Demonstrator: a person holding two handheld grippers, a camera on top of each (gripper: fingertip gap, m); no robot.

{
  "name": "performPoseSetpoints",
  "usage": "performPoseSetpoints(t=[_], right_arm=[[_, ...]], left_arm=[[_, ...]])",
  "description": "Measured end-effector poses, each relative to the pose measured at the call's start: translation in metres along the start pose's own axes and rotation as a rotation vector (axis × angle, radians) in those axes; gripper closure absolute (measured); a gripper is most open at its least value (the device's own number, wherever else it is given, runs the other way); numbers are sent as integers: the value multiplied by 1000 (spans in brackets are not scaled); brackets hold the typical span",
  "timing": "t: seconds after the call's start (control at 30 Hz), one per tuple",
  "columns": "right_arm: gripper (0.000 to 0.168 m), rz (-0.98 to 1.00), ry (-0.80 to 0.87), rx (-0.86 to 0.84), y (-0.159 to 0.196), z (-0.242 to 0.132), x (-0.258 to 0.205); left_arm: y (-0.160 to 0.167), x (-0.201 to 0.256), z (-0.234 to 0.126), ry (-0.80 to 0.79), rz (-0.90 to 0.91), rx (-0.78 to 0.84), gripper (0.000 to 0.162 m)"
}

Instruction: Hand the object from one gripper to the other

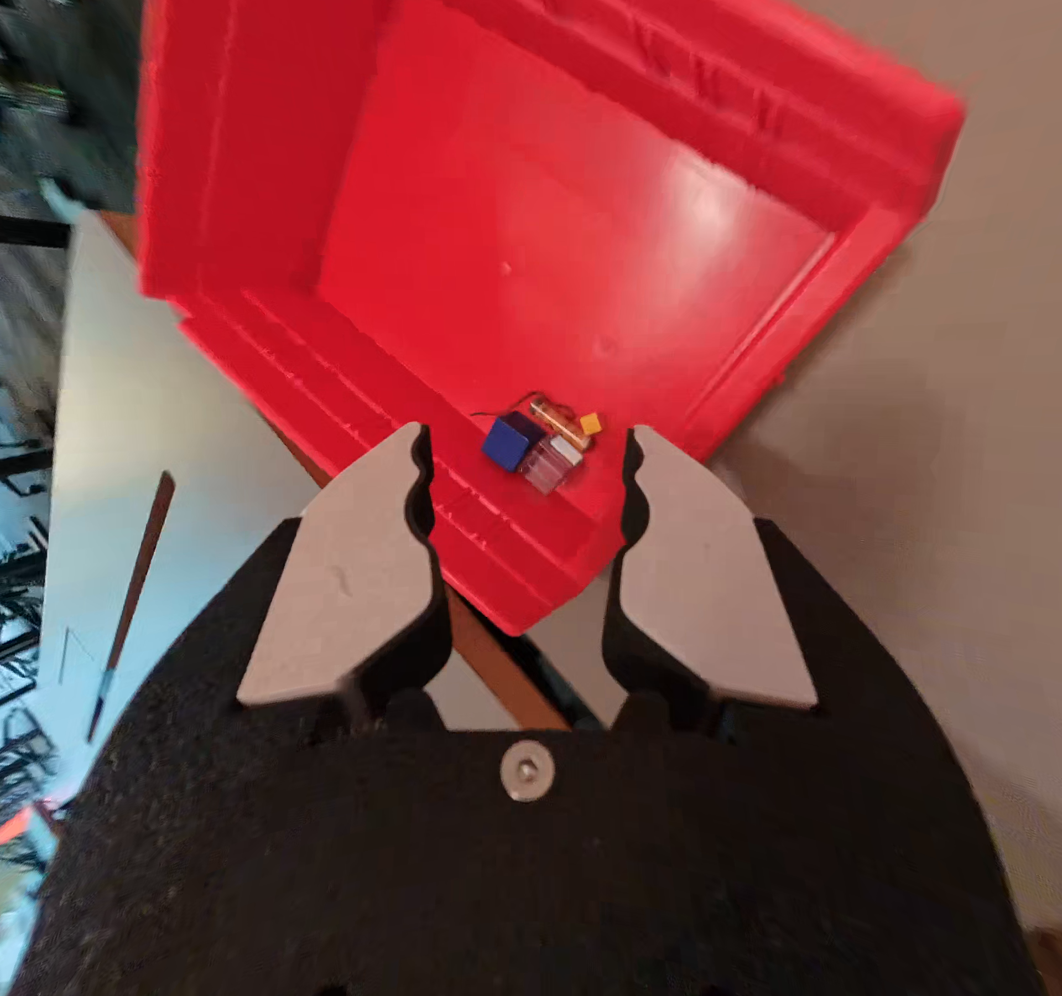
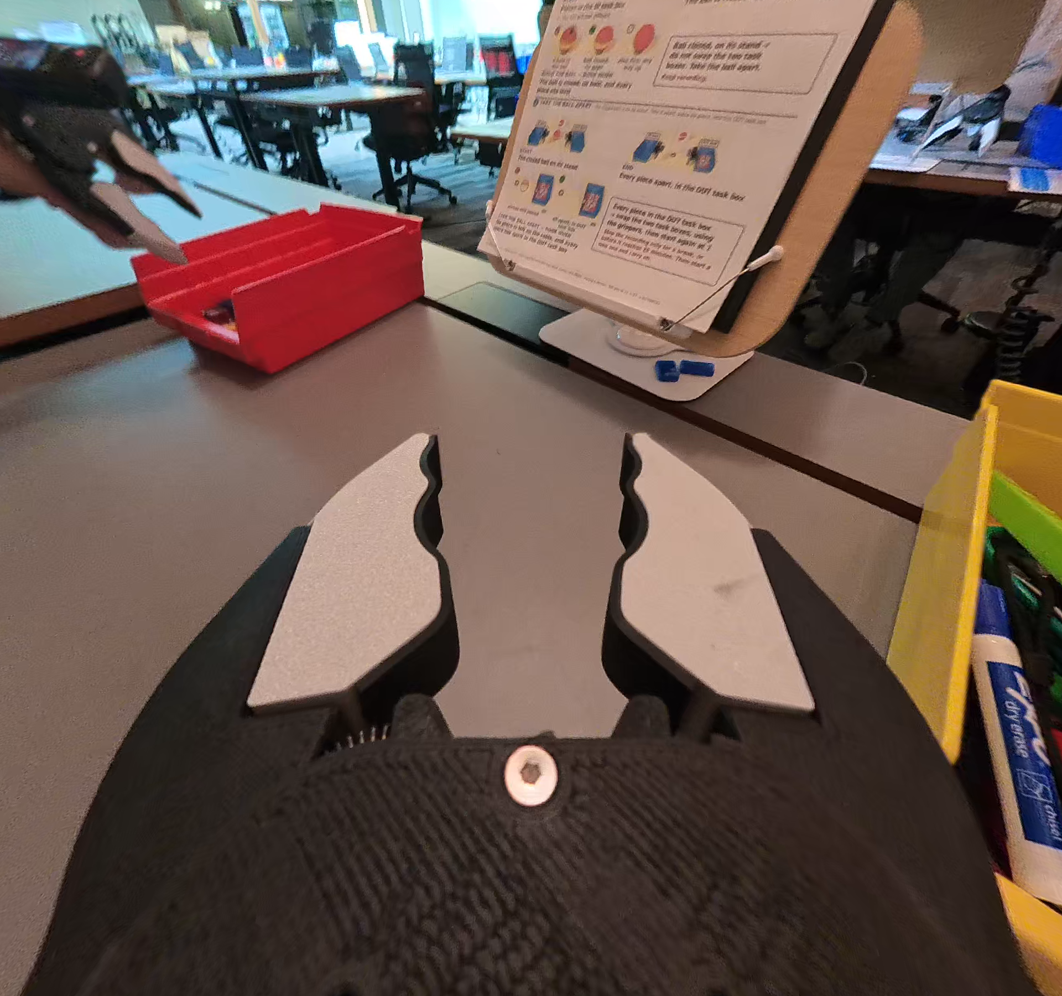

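- My left gripper (image 1: 527, 436) hangs above the near corner of the red tray (image 1: 276, 106), tilted down into it; its jaws stand wide and hold nothing.
- From my right wrist view the same left gripper (image 2: 172, 232) shows at far left, slanting down with its pale fingertips over the tray's (image 2: 322, 284) back left rim.
- Its fingers (image 1: 356, 566) are flat, matt grey plates with wavy black inner edges, set in a rough, grainy black body with one silver screw.
- The object (image 1: 540, 442) lies on the tray floor, just beyond and between my left fingertips, touching neither: a small cluster of a blue cube, a clear block, a thin rod and a tiny yellow piece, pressed close together.
- The tray is glossy red plastic, rectangular, with stepped ridged walls; it sits on a smooth grey table (image 2: 172, 451).
- My right gripper (image 2: 531, 451) is held low and nearly level over bare table, well apart from the tray, jaws wide and empty.
- Right of the tray stands a tilted wooden board (image 2: 850, 175) with rounded corners, bearing a printed sheet (image 2: 661, 106) on a white base.
- At far right, a yellow bin (image 2: 942, 566) holds markers (image 2: 1011, 738).
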State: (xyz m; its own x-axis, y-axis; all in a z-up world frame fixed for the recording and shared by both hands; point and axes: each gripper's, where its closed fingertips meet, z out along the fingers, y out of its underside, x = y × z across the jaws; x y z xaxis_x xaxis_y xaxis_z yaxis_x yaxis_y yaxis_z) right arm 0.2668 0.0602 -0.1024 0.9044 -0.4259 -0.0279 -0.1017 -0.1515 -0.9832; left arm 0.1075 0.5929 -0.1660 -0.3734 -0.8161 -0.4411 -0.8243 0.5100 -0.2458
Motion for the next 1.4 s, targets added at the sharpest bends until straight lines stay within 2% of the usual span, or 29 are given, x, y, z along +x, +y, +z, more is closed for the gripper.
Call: performPoseSetpoints(t=[0.03, 0.13, 0.27, 0.33, 0.4, 0.47, 0.6, 0.7, 0.83, 0.93, 1.2, 1.33, 1.4], right_arm=[[107, -9, -13, -28, 4, 2, -2], [105, -39, -18, -59, 10, 2, -1], [105, -19, 10, -30, 6, -4, 11], [106, 4, 6, -18, 5, -6, 14], [106, 16, 15, -20, 8, -7, 18], [106, 18, 16, -27, 10, -6, 19], [105, -17, 12, -43, 14, -6, 17], [105, -16, 10, -33, 14, -7, 17], [106, 11, -22, -15, 12, -5, 13], [105, -2, -11, -26, 16, -5, 15], [106, -4, -4, -51, 24, -3, 19], [105, -15, -7, -72, 30, -2, 20], [106, -7, -16, -70, 30, -1, 19]], left_arm=[[5, 0, 8, 41, 45, -56, 99], [23, 0, 30, 132, 25, -234, 98], [46, 12, 43, 274, -129, -487, 99], [56, 19, 43, 304, -251, -612, 103], [58, 23, 49, 298, -456, -678, 109], [55, 23, 58, 290, -601, -658, 109], [68, 23, 67, 272, -746, -689, 110], [65, 21, 73, 251, -867, -649, 111], [61, 20, 78, 201, -928, -645, 108], [54, 28, 81, 228, -988, -651, 106], [49, 40, 70, 228, -924, -783, 116], [28, 39, 78, 241, -920, -714, 123], [27, 47, 81, 271, -877, -740, 123]])
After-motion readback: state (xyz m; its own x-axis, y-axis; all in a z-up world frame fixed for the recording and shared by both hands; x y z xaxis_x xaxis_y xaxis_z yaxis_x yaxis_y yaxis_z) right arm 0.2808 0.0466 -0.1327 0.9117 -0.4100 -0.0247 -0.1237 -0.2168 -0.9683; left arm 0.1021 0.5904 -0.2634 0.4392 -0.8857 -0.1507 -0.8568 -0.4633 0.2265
